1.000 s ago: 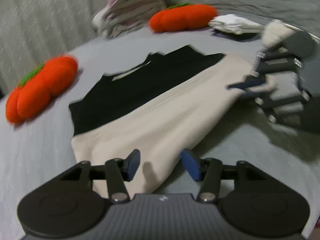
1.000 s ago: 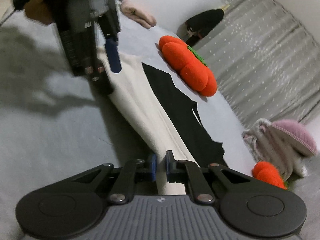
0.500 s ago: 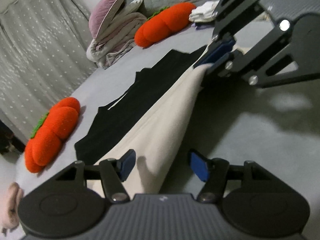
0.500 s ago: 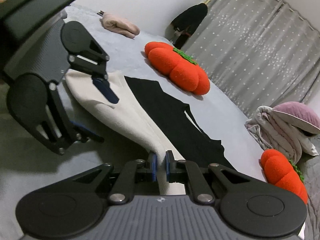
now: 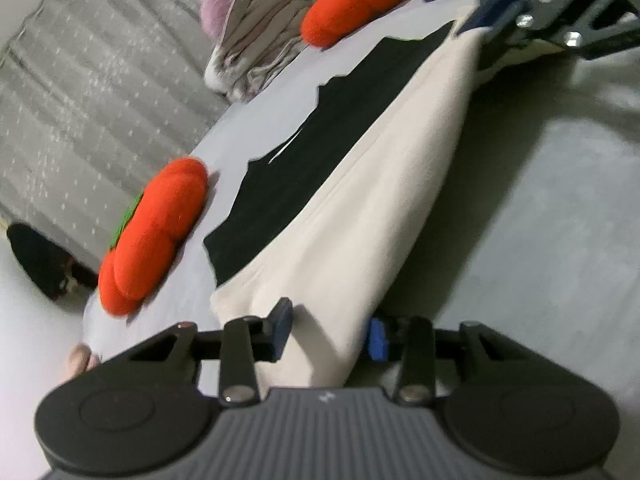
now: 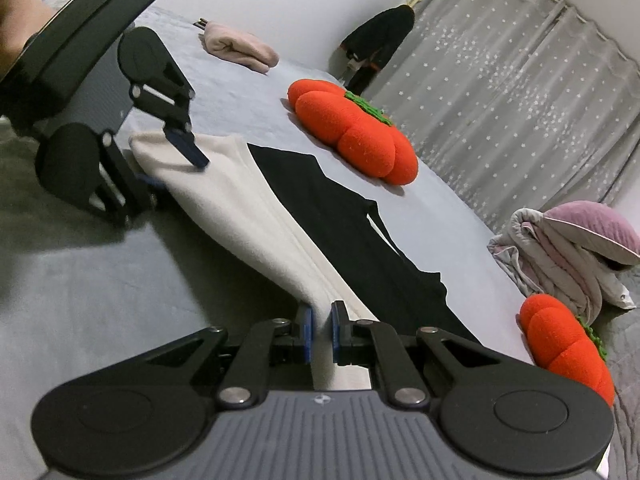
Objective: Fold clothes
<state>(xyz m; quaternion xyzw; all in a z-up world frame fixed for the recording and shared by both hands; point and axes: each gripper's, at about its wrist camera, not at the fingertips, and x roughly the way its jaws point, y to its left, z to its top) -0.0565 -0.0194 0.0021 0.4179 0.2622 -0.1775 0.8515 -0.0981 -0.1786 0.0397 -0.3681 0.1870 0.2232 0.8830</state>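
Right gripper [image 6: 320,334]: clamped tight on one end of the cream garment [image 6: 256,216].
Left gripper [image 5: 326,330]: fingers spread, cream fold lying between them.
Garments: two, the cream one overlapping a black one [image 6: 352,236] on the bed [image 6: 440,216].
Pumpkin cushions: two, near one [image 6: 354,130], far one [image 6: 568,344].

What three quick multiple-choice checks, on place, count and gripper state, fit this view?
1. Where does the black cloth lie?
A. under the cream cloth
B. on a chair
C. on the pink pillow

2. How many orange cushions show?
A. one
B. two
C. four

3. How is the right gripper?
A. wide open
B. out of view
C. shut on the cream cloth

Key: 1 A, cream overlaps black on the bed; 2 B, one far, one near; 3 C, cloth pinched between its fingers.
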